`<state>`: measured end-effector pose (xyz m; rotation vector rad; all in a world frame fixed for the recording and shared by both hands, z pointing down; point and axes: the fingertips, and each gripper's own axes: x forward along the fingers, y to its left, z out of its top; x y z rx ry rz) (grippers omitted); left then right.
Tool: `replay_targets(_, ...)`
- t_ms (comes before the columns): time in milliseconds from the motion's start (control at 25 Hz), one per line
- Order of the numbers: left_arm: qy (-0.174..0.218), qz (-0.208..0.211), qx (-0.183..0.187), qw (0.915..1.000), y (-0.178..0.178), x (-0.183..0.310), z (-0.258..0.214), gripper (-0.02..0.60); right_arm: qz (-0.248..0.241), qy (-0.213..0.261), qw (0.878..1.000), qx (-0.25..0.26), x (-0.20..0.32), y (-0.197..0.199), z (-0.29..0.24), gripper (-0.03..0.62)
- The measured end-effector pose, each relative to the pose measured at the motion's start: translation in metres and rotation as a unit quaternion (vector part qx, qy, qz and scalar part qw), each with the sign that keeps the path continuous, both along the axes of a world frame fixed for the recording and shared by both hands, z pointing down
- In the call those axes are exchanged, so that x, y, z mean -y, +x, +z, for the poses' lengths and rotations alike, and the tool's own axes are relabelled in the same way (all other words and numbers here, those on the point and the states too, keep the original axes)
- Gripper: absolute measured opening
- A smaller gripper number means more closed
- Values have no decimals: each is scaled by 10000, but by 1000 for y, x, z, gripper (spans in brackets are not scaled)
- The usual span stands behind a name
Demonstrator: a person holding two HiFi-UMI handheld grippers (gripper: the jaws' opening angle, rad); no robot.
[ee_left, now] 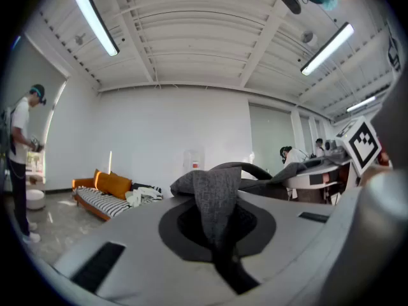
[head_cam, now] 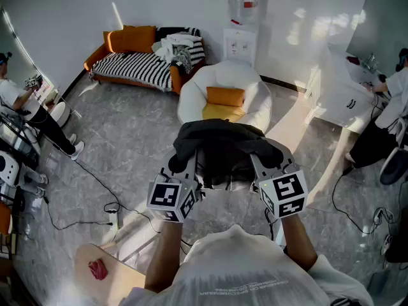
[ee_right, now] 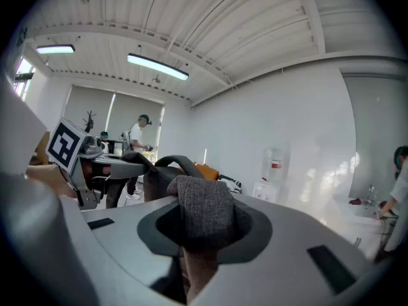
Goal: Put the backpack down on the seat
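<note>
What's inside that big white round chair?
An orange cushion and a yellow cushion lie in the chair. The backpack in front hides the chair's near edge.

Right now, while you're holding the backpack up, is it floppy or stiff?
Probably floppy: the backpack drapes between the left tongs and right tongs, its grey fabric bunching in both. Likely not slippery, since the weave looks rough. It would probably slump on the white armchair.

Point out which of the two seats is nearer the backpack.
The round white armchair with the orange cushion, directly beyond the backpack. The striped sofa stands farther off, to the left.
</note>
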<state>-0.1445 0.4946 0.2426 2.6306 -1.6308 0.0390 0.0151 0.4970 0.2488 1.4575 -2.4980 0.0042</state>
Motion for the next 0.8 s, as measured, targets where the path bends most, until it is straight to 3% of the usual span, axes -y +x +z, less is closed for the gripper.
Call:
replay_targets(160,-332,201,-503,9980,-9,2,-1,9,-36,43,9999,-128,-3,-8,0,96)
replay_targets(480,-221,510,65,9984,-19,-1,8,9,88,-151,9998,-121,-1,-19,8,97)
replay_targets(800,-433,691,255,9963,-43,-5,28,11,223,-457,9987,-48,-4,-44,29,97)
